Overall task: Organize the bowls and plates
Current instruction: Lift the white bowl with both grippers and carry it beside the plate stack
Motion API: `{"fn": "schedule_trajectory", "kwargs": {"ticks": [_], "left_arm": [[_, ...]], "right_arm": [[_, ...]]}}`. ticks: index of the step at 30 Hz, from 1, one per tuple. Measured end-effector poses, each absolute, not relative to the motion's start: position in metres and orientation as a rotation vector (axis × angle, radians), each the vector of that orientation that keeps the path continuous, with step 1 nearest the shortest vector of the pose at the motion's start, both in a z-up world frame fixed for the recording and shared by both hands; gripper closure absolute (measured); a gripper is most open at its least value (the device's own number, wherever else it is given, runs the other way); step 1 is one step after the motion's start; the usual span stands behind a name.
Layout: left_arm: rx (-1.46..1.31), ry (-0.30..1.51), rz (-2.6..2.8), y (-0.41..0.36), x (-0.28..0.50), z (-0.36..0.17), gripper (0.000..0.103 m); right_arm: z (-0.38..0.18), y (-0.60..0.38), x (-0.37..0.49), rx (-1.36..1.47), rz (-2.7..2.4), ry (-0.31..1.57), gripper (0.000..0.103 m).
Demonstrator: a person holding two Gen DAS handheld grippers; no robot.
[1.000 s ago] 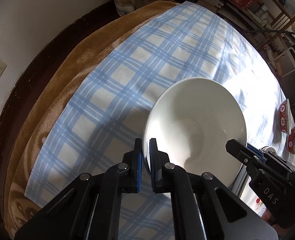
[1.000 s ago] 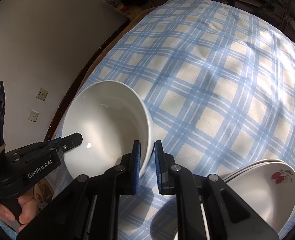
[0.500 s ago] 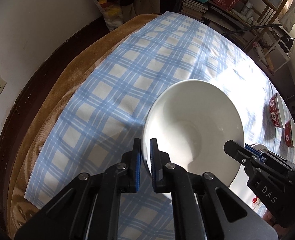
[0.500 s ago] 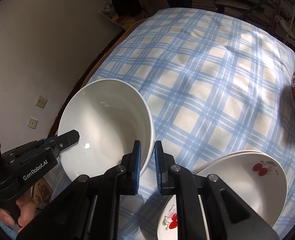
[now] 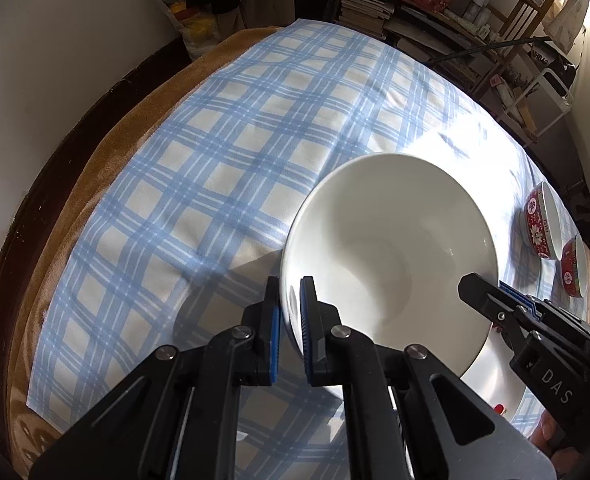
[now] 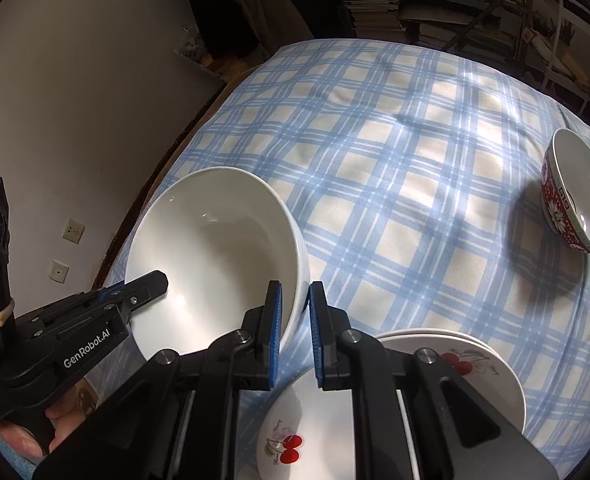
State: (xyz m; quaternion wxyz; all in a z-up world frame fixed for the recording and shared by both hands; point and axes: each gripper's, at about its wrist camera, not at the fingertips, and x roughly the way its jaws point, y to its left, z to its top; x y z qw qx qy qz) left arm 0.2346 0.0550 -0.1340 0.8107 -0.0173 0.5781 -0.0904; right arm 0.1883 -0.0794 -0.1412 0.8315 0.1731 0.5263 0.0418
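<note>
My left gripper [image 5: 290, 312] and right gripper [image 6: 295, 316] each pinched an opposite rim of the white bowl [image 5: 391, 256], holding it tilted above the checked cloth [image 5: 223, 152]. Cherry plates [image 6: 475, 364] lay just under it, two red bowls [image 5: 539, 224] further off

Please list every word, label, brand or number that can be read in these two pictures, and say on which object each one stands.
"DAS": white letters on the body of the right gripper, seen from the left wrist.
"GenRobot.AI": white letters on the body of the left gripper, seen from the right wrist.
Small white print low on the left gripper: too small to read.
Characters on the red bowls: too blurred to read.
Lettering on a dark bag by the shelves: unclear.
</note>
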Motion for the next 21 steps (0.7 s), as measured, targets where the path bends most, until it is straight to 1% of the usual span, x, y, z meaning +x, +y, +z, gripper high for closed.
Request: {"fn": "schedule_trajectory", "kwargs": {"ticks": [7, 17, 21], "left_arm": [[-0.025, 1.258, -0.188, 0.05, 0.239, -0.147, 0.095], [-0.036, 1.282, -0.206, 0.054, 0.242, -0.15, 0.095], [-0.034, 1.289, -0.204, 0.055, 0.239, -0.149, 0.092]], "right_arm": [[-0.155, -0.089, 0.191, 0.43, 0.106, 1.112, 0.086], [-0.154, -0.085, 0.192, 0.405, 0.104, 1.126, 0.086], [-0.15, -0.086, 0.189, 0.408, 0.098, 1.11, 0.086]]}}
